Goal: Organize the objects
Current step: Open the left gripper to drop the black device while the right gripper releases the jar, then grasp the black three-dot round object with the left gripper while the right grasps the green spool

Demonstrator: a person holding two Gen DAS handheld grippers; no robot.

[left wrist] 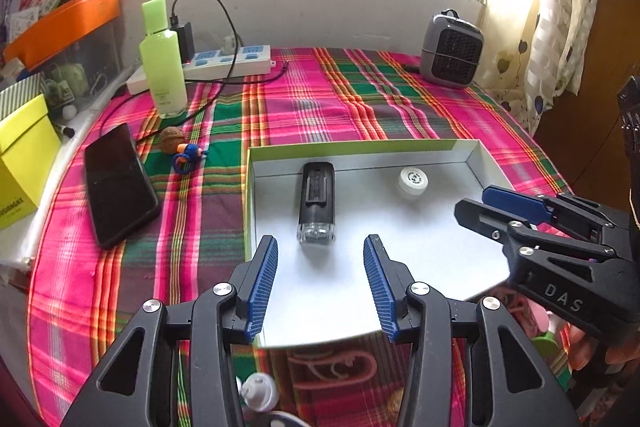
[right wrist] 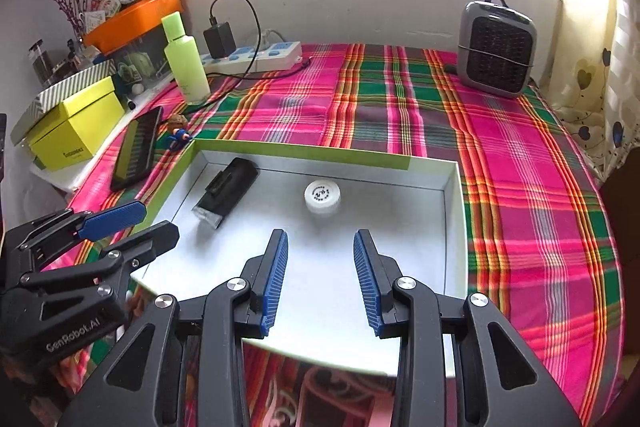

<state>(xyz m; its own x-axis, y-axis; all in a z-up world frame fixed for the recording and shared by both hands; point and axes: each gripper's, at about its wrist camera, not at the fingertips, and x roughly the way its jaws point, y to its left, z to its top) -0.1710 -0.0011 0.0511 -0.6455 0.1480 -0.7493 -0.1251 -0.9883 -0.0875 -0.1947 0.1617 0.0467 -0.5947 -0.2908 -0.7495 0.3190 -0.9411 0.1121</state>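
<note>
A shallow white box with a green rim [left wrist: 360, 147] [right wrist: 300, 149] lies on the plaid cloth. Inside it a black device with a clear end [left wrist: 318, 195] [right wrist: 228, 187] lies on the left, and a small white round cap [left wrist: 413, 182] [right wrist: 322, 195] sits toward the back. My left gripper [left wrist: 320, 241] [right wrist: 160, 217] hovers open over the box, just short of the device's clear end, holding nothing. My right gripper [right wrist: 320, 233] [left wrist: 472, 199] is open too, above the box floor in front of the cap, with nothing between its blue pads.
Left of the box lie a black phone [left wrist: 118, 183], a walnut [left wrist: 172, 139] and a blue-orange toy [left wrist: 188, 155]. A green bottle [left wrist: 162, 63] and a power strip [left wrist: 228, 61] stand behind. A grey heater [left wrist: 452, 51] sits back right, a yellow box [left wrist: 22, 155] far left.
</note>
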